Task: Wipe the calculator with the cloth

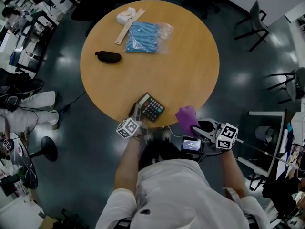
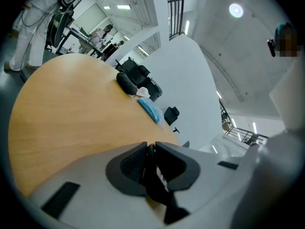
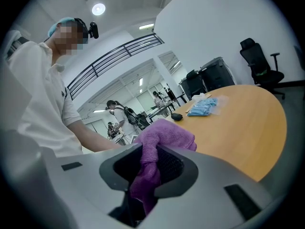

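Calculator (image 1: pixel 151 107) at the bench (image 1: pixel 190 66) near edge, clamped in my left gripper (image 1: pixel 138 113) jaws. My right gripper (image 1: pixel 195 126) jaws pinch the purple cloth (image 1: pixel 186 117) just right of it. I'd hold firm and wipe lightly across the keys.

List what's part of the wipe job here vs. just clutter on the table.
Job:
calculator, gripped in left tongs
cloth, gripped in right tongs

Clutter:
blue pack
black pouch
wooden strip
white roll
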The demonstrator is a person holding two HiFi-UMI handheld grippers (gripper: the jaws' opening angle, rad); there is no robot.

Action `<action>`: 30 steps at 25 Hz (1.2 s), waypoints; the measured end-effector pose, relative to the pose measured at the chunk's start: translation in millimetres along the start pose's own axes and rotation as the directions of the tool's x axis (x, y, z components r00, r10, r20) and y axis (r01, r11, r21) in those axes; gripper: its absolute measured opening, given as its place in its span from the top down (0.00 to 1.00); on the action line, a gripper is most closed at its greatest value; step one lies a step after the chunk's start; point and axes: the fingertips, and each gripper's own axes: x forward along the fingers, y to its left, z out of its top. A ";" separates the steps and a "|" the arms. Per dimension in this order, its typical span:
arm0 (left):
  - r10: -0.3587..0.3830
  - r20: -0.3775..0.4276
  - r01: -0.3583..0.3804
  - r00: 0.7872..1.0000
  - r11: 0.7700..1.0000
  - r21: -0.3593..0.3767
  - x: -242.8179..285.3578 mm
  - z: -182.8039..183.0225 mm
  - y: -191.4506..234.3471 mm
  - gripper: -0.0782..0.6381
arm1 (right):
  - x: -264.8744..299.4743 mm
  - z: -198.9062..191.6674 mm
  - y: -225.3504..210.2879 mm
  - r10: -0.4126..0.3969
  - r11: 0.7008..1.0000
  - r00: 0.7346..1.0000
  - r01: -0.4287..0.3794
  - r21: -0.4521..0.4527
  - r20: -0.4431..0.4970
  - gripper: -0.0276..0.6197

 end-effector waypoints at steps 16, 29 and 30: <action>0.129 -0.060 -0.128 0.990 0.992 0.014 -8.4 -9.2 16.1 0.73 | -1.4 -3.1 0.4 0.006 1.000 1.000 -0.006 0.004 0.029 0.82; 0.169 0.070 -0.176 0.983 0.977 0.116 -42.4 48.0 15.2 0.71 | -14.1 6.0 6.3 -0.046 0.999 0.993 0.048 -0.010 0.107 0.82; 0.135 0.106 -0.147 0.985 0.982 0.121 -50.8 59.8 5.0 0.71 | -16.4 10.9 5.7 -0.058 0.998 0.991 0.060 -0.016 0.121 0.82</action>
